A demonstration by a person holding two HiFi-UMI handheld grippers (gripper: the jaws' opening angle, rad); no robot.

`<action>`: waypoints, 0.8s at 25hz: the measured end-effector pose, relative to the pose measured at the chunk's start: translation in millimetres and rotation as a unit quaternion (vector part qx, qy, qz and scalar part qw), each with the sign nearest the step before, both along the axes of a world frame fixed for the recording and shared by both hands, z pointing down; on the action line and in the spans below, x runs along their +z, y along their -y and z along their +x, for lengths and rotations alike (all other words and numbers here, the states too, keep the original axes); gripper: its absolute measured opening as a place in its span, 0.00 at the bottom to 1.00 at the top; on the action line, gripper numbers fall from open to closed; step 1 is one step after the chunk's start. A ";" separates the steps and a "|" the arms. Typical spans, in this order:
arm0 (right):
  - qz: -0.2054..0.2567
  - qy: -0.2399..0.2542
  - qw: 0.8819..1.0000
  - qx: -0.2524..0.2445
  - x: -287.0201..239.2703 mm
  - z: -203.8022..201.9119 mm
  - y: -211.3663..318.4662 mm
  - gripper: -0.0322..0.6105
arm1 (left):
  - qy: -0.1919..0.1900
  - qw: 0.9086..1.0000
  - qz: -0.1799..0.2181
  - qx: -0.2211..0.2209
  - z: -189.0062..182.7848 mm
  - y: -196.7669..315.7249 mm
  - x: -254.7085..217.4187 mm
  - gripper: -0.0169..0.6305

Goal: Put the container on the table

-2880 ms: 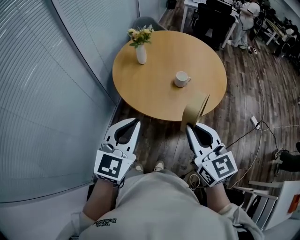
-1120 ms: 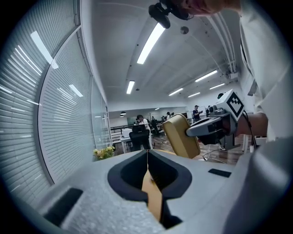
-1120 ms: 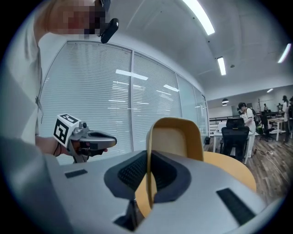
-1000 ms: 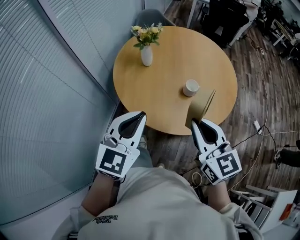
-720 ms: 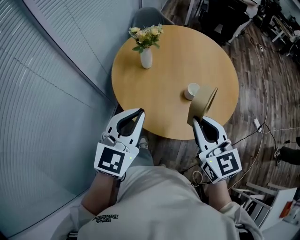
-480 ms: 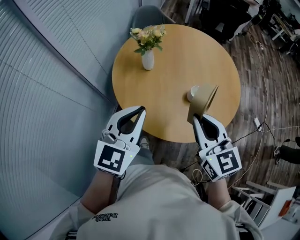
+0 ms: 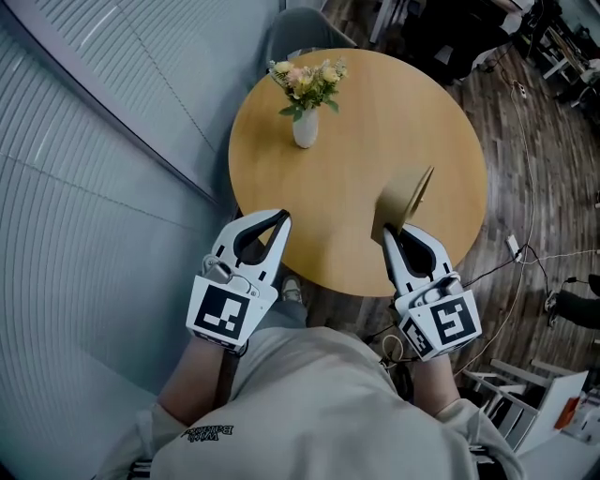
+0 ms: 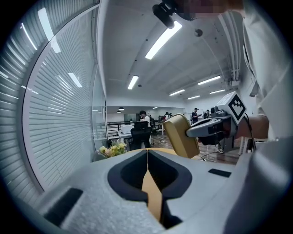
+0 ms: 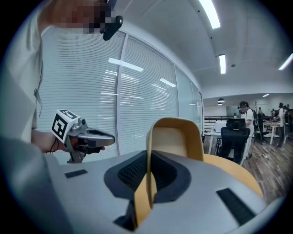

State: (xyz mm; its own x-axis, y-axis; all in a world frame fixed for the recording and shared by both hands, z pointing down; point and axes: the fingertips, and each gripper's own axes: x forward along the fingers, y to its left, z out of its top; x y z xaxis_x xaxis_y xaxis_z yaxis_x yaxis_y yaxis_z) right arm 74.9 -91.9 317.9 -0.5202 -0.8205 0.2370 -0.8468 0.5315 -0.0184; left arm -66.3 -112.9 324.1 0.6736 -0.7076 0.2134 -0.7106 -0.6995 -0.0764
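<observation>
A tan, open-topped container (image 7: 401, 200) hangs tilted over the near right part of the round wooden table (image 7: 375, 103). My right gripper (image 7: 386, 231) is shut on its rim. In the right gripper view the thin wall of the container (image 9: 176, 139) runs between the jaws of my right gripper (image 9: 148, 155). My left gripper (image 7: 280, 218) is shut and holds nothing, level with the table's near edge. In the left gripper view the jaws of my left gripper (image 8: 147, 153) meet, and the container (image 8: 181, 135) shows to the right.
A white vase of flowers (image 7: 306, 112) stands at the table's far left. A grey chair (image 7: 305, 26) sits behind the table. A glass wall with blinds (image 7: 84, 187) runs along the left. Cables (image 7: 525, 248) lie on the wooden floor at right.
Both grippers and the container have moved forward over the table's near edge. The white cup seen earlier beside the container is now hidden behind it.
</observation>
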 end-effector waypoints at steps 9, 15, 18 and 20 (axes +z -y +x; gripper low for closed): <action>0.013 -0.006 1.000 -0.002 -10.1 -31.2 33.1 0.11 | -0.004 1.000 -0.001 0.008 -28.0 30.2 -1.5 0.06; 0.041 -0.041 0.998 -0.010 -22.3 -50.5 55.0 0.11 | -0.017 1.000 -0.004 0.006 -47.3 44.5 -1.4 0.06; 0.038 -0.066 0.997 -0.012 -22.9 -55.2 62.9 0.11 | -0.021 1.000 -0.006 0.001 -53.8 47.9 -1.3 0.06; 0.027 -0.092 0.995 -0.013 -17.5 -55.6 69.0 0.11 | -0.019 1.000 -0.002 0.001 -57.0 51.8 2.0 0.06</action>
